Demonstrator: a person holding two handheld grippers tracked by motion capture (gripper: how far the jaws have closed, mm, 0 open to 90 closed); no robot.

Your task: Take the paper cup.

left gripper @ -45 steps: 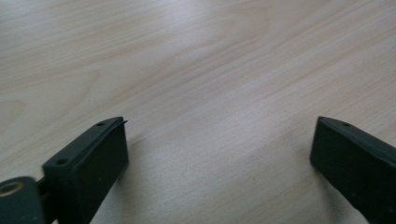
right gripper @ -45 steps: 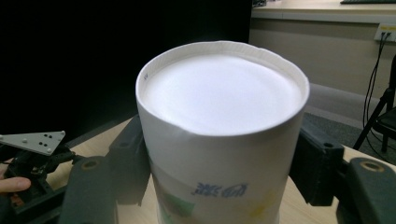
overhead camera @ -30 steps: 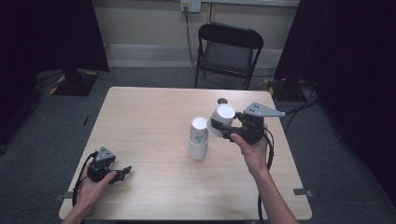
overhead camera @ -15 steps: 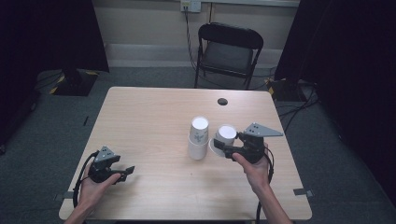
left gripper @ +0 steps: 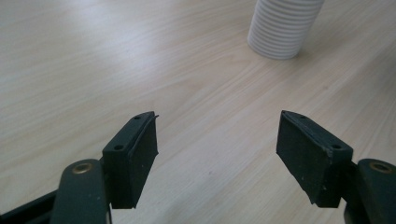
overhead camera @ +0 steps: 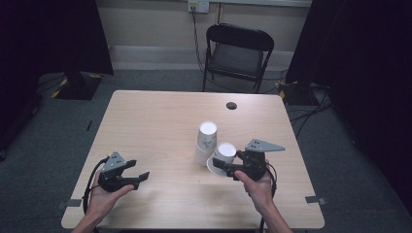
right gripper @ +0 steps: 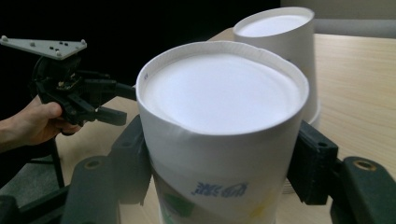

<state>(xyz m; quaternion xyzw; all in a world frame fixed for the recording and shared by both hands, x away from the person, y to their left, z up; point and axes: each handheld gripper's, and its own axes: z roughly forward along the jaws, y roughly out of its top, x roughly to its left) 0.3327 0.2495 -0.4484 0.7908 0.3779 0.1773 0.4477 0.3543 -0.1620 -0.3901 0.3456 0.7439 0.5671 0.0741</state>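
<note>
Clearly the right hand-held gripper (overhead camera: 224, 164) has a single white paper cup (overhead camera: 224, 154) clamped between its jaws, upside down, with the flat base facing up toward the high camera. In the right gripper view the same paper cup (right gripper: 223, 135) sits with a jaw pressed against each side of its wall, a little way below the base rim, and a printed mark shows lower down. It is held just beside the stack of upturned cups (overhead camera: 206, 141), which stands near the middle of the surface (overhead camera: 155, 126); from the high view I cannot tell whether the held cup touches the stack or the wood beneath it.

As a judgement, this cup is very light and thin-walled, so it should need little squeeze. The wall near the base is the stiffest part, braced by the base disc; the wide mouth is soft and would fold or go oval under the same pressure. The present hold near the base looks the sound one. The paper seems dry and matt, so slipping is a small risk, crushing the larger one.

The left hand-held gripper (overhead camera: 141, 177) rests low at the near left of the surface, well apart from the cups, its jaws spread wide with nothing between them. In its own view the ribbed rims of the stack (left gripper: 284, 28) stand ahead.
</note>
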